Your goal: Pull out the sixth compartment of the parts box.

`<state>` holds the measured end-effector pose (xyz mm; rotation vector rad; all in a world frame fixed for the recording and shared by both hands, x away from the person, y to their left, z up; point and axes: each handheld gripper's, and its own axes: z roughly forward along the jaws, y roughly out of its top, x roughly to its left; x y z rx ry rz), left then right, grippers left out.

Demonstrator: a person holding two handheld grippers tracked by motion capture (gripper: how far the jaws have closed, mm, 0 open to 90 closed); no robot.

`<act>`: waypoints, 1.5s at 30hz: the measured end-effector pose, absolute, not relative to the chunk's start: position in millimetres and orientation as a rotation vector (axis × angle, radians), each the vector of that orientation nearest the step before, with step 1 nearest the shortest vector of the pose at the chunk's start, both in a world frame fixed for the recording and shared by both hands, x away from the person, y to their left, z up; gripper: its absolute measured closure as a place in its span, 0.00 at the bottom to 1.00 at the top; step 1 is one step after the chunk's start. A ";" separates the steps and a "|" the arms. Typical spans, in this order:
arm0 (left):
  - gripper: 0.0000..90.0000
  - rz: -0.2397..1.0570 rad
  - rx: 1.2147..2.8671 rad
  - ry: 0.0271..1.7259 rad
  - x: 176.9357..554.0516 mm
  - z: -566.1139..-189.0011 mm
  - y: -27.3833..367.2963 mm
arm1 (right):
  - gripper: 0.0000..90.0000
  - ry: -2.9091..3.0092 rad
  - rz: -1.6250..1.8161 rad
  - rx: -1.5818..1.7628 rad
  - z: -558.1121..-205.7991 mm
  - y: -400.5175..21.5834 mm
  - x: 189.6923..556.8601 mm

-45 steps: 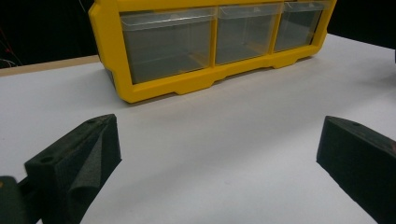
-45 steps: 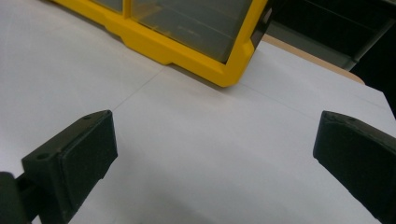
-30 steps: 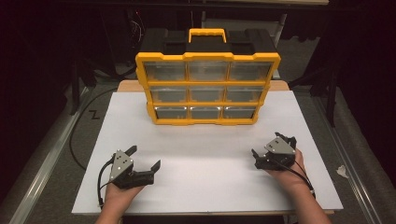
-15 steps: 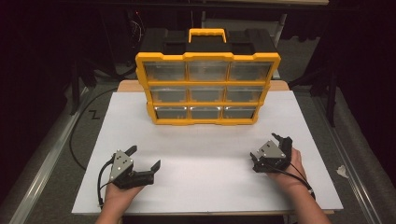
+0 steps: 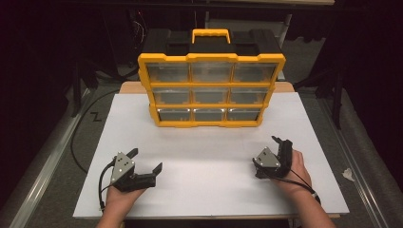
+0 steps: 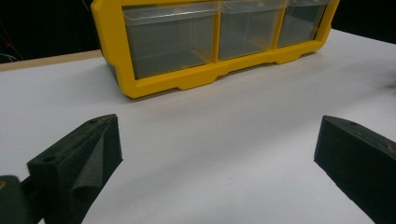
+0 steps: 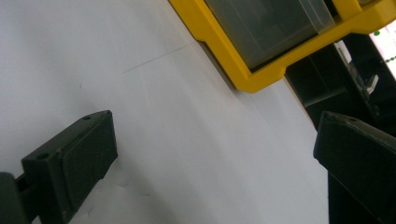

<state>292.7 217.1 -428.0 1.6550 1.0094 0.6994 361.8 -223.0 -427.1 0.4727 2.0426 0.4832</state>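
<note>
left gripper [image 5: 145, 160] low, level, agape | right gripper [image 5: 280, 142] rolled sideways, agape

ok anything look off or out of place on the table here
Nothing much stands out. The yellow drawer organizer stands upright and square at the back of the white table, all nine clear drawers shut. Both tools, left and right, are open and hold nothing. A small crumpled scrap lies on the floor beside the table.
</note>
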 end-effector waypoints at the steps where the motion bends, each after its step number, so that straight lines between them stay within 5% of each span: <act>1: 0.03 0.702 1.658 1.014 292.5 -427.9 217.0 | 0.01 2.037 0.471 0.453 -427.2 -220.9 360.4; 45: 0.00 0.746 1.660 1.000 291.0 -430.5 214.4 | 0.01 1.936 0.136 0.064 -429.9 -207.0 346.0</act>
